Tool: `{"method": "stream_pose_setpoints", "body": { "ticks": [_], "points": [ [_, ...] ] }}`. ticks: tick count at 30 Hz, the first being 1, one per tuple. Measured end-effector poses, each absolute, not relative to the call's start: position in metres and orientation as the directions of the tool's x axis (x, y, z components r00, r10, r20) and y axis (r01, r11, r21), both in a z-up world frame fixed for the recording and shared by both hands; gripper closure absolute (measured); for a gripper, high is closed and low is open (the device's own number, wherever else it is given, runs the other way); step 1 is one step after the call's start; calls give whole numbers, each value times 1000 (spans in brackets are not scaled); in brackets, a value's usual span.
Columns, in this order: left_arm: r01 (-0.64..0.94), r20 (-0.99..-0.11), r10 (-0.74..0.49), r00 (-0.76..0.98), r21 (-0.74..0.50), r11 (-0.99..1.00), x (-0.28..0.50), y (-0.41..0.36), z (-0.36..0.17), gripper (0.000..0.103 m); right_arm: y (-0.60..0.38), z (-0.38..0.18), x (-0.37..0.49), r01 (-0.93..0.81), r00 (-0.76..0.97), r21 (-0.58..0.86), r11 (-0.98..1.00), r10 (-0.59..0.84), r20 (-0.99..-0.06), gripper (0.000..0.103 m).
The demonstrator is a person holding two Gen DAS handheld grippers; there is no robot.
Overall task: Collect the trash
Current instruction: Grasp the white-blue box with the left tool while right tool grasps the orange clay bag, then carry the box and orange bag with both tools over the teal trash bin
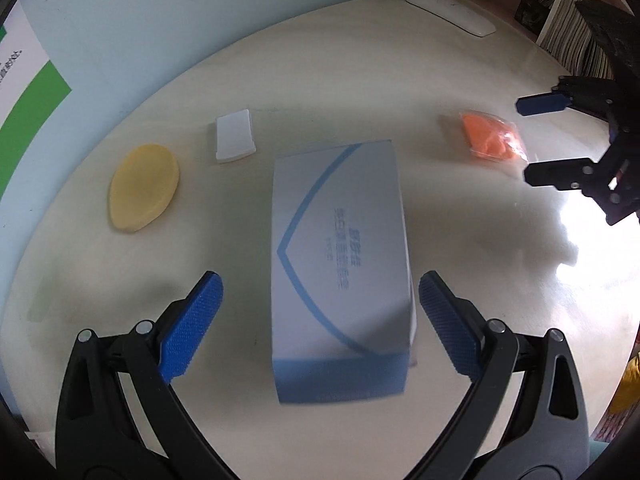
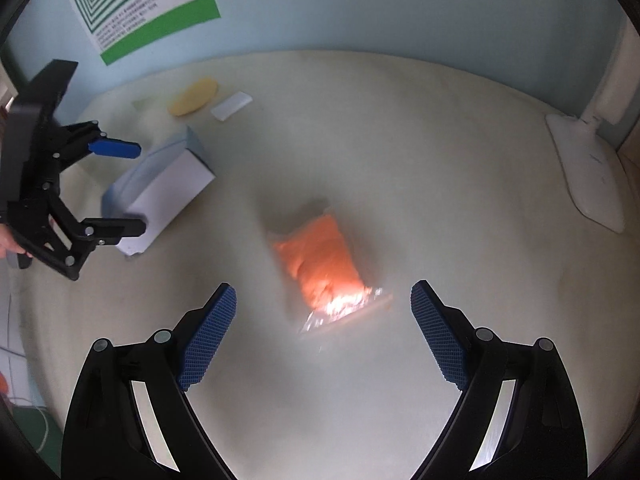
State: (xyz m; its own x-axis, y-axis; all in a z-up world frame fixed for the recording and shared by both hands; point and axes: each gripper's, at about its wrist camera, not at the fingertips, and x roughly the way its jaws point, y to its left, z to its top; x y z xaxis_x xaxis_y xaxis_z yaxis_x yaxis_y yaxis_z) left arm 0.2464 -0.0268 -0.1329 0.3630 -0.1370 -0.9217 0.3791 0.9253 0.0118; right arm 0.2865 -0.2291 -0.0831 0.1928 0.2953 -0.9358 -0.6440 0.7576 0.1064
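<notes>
A white and blue cardboard box (image 1: 340,264) lies on the pale table (image 1: 360,80). My left gripper (image 1: 320,292) hangs open above it, one blue pad on each side, neither touching. In the right wrist view the same box (image 2: 168,188) shows beside the left gripper (image 2: 136,188). An orange pack in clear plastic (image 2: 324,264) lies just ahead of my right gripper (image 2: 323,308), which stands open with the pack's near end between the fingertips. The pack (image 1: 492,138) and the open right gripper (image 1: 524,138) also appear at the right of the left wrist view.
A yellow oval pad (image 1: 144,188) and a small white piece (image 1: 234,136) lie left of the box. A white lamp base (image 2: 592,176) stands at the table's right rear. Books (image 1: 572,40) line the far right. A green and white poster (image 2: 140,4) hangs on the wall.
</notes>
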Motion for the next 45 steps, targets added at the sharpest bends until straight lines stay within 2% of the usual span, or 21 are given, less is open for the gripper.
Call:
{"method": "stream_pose_setpoints", "body": {
  "ticks": [2,4,6,8,9,10,11,13,24,32,39,45],
  "points": [
    [381,-922,-151,356,-4,925,249,-27,-136,7,-226,-88,290,-645,185,111,756,295,-937,20],
    [384,-919,-160,361,-10,923,250,-27,-136,8,-222,-91,291,-652,176,109,750,290,-941,32],
    [394,-913,-171,370,-13,919,249,-28,-135,12,-218,-92,289,-672,189,82,736,278,-942,35],
    [400,-915,-173,364,-15,916,249,-29,-136,27,-218,-91,286,-685,192,76,725,279,-941,44],
    [401,-918,-176,355,-20,916,251,-34,-137,31,-218,-90,284,-689,193,73,721,280,-940,53],
    [400,-920,-181,347,-29,916,250,-34,-137,40,-218,-89,282,-691,191,77,718,284,-940,56],
    [400,-922,-183,342,-34,916,249,-36,-138,43,-219,-88,281,-693,189,85,716,294,-937,57],
    [395,-922,-181,343,-33,918,251,-41,-137,43,-221,-87,275,-701,195,79,709,297,-935,66],
    [457,-911,-166,377,27,889,225,-58,-107,46,-264,-51,244,-657,240,115,745,352,-905,67],
    [551,-893,-191,408,74,831,192,-101,-78,47,-320,-20,200,-609,295,111,785,355,-887,67],
    [659,-877,-257,407,87,747,152,-152,-53,47,-388,11,136,-516,377,107,850,338,-862,67],
    [769,-867,-323,380,101,632,116,-238,-39,47,-449,29,67,-397,439,112,911,296,-849,67]
  ]
}}
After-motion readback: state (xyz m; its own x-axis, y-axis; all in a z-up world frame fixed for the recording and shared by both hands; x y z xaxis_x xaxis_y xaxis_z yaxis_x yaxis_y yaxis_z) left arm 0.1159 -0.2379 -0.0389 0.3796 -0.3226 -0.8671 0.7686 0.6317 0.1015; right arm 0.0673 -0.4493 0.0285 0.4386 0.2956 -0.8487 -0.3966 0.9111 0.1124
